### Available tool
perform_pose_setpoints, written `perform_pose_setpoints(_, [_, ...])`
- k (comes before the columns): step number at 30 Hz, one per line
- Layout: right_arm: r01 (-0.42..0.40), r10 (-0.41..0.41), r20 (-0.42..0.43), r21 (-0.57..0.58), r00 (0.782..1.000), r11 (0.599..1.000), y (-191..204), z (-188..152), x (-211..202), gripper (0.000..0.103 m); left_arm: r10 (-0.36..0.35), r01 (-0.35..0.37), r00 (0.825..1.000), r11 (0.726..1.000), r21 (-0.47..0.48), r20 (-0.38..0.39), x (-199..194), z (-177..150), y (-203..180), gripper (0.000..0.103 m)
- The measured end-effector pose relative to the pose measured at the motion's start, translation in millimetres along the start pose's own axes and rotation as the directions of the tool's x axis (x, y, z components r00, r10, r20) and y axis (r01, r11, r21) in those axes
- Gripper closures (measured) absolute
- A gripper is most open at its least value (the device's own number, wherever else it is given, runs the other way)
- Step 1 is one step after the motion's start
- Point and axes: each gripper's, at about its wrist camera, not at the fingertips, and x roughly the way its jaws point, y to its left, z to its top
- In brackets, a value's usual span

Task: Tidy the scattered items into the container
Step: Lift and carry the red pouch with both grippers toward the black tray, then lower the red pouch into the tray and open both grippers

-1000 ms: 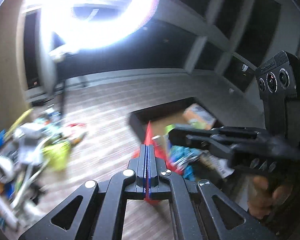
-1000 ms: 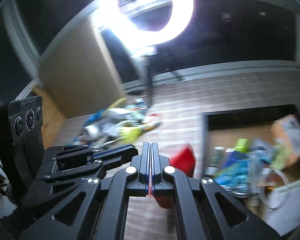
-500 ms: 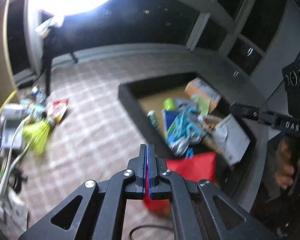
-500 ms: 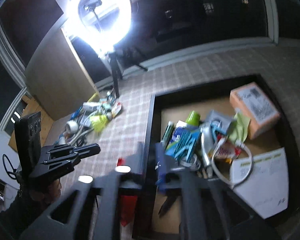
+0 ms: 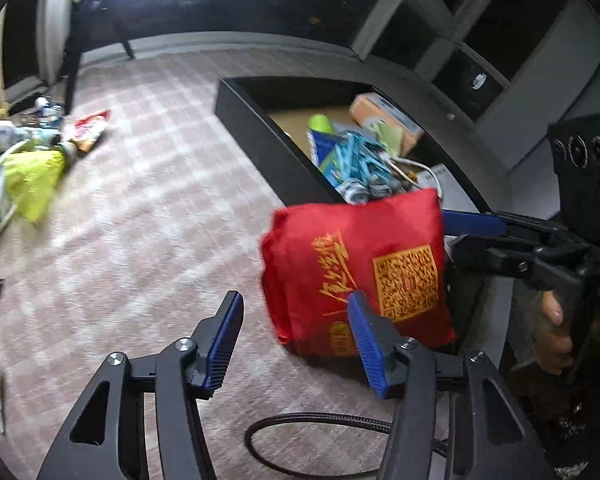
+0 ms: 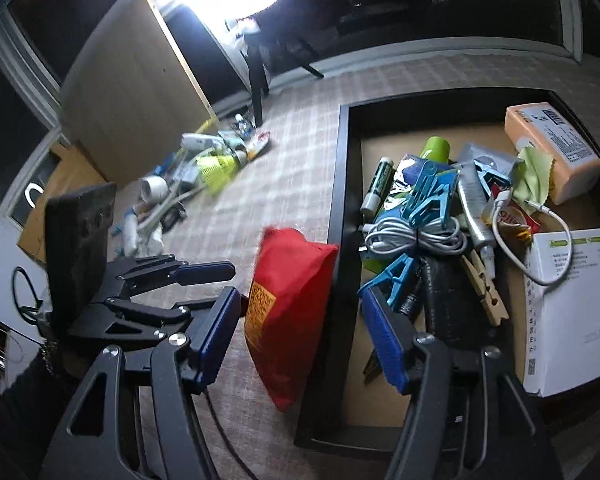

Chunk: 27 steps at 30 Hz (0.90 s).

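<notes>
Out at ten o'clock in the right wrist view, the scattered items (image 6: 204,168) are lying in a heap on the checked carpet (image 6: 284,168) – a yellow-green bundle, white cables and small packets among them, too blurred to sort further. The left gripper (image 5: 296,340) is pointing steeply down over the carpet, its jaws opening and nothing between the blue pads; in the left wrist view the red pouch (image 5: 360,272) is sitting past its right finger, at about one o'clock. The pouch is leaning up against the outer wall of the black container (image 6: 342,184), on the carpet side of the rim and not inside. The right gripper (image 6: 304,332) is straddling that wall at about twelve o'clock – its jaws opening too, gripping nothing, with the pouch standing loose in the gap between the fingers. Inside the container, from one to three o'clock, a white coiled cable (image 6: 416,236), blue clothes pegs (image 6: 428,196), an orange box (image 6: 552,152) and a white box (image 6: 572,312) are lying jumbled together.
</notes>
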Motion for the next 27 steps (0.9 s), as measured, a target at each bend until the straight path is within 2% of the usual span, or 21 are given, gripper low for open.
perform_pose_setpoints(6, [-0.008,0.008,-0.018,-0.010,1.000,1.000,5,0,14,0.041,-0.049,0.049,0.999,0.999,0.006,-0.001,7,-1,1,0.050])
perform_pose_setpoints(8, [-0.034,0.033,-0.044,-0.016,0.998,0.999,8,-1,21,0.041,-0.063,0.063,0.998,0.998,-0.001,-0.004,8,-2,2,0.050])
perform_pose_setpoints(11, [-0.018,0.015,-0.071,-0.038,0.997,0.999,14,-5,31,0.052,-0.063,0.063,0.998,0.998,0.016,-0.007,10,-2,-1,0.053])
perform_pose_setpoints(13, [0.014,-0.017,-0.063,-0.047,0.998,0.999,15,-6,31,0.067,-0.058,0.058,0.998,0.997,0.042,-0.008,10,-4,-5,0.058])
perform_pose_setpoints(15, [0.009,-0.011,-0.058,-0.033,0.998,0.999,12,-4,28,0.070,-0.065,0.065,0.998,0.996,0.055,-0.005,8,-4,-10,0.067])
perform_pose_setpoints(17, [-0.004,0.002,-0.057,-0.024,0.998,1.000,10,-3,25,0.071,-0.062,0.062,0.998,0.996,0.072,0.003,4,-3,-14,0.069])
perform_pose_setpoints(22, [0.007,-0.007,0.001,-0.028,1.000,1.000,13,4,10,0.074,-0.048,0.045,0.999,0.994,0.104,0.025,-5,4,-28,0.070])
perform_pose_setpoints(27, [0.004,-0.003,0.075,-0.010,0.997,1.000,7,22,-15,0.075,-0.034,0.021,0.996,0.989,0.148,0.086,-21,26,-48,0.073])
